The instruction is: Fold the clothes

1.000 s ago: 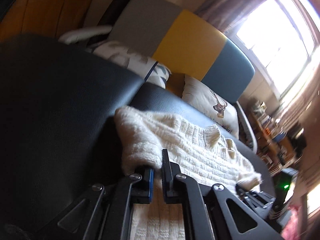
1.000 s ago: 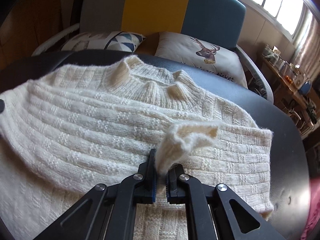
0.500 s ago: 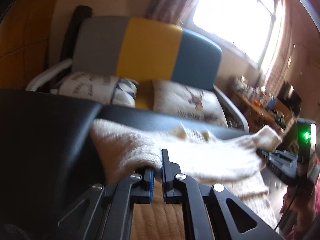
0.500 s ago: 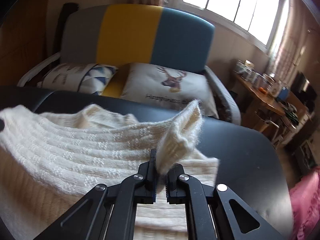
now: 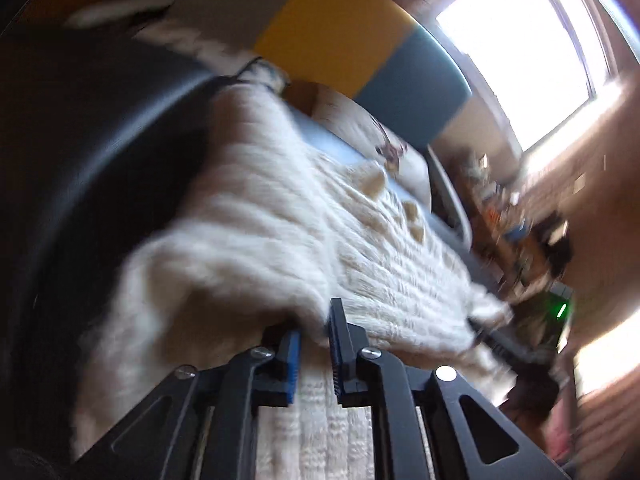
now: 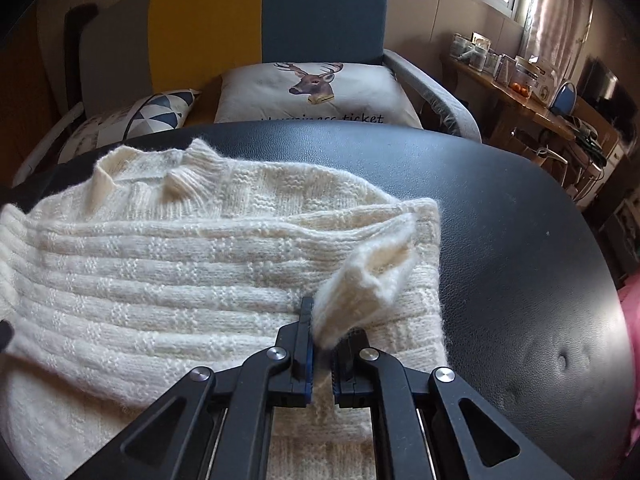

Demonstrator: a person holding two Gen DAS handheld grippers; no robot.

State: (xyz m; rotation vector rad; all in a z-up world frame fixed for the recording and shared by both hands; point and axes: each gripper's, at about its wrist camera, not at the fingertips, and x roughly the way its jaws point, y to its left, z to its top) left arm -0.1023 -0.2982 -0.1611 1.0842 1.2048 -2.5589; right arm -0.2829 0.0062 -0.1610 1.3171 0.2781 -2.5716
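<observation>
A: Where does the sweater (image 6: 192,264) lie?

B: Spread over the black padded table (image 6: 500,208), neck toward the far edge, its body covering the left and middle part. The right side of the table is bare leather.

A: And the right gripper (image 6: 320,344)?

B: It is clamped tight on the cuff of a sleeve (image 6: 368,276). The cuff stands up from between the jaws, over the sweater's right edge, and the sleeve runs back across the chest.

A: The left gripper (image 5: 314,344)?

B: The left wrist view is blurred. Its jaws are opening, with a fold of the knit (image 5: 224,280) bunched at the tips and a corner of it between them. A gap shows beside the wool, so the pads do not seem to press on it.

A: What sits beyond the table?

B: A sofa (image 6: 256,20) with a grey, yellow and blue back, bearing a deer cushion (image 6: 312,92) and a triangle-patterned cushion (image 6: 156,114).
</observation>
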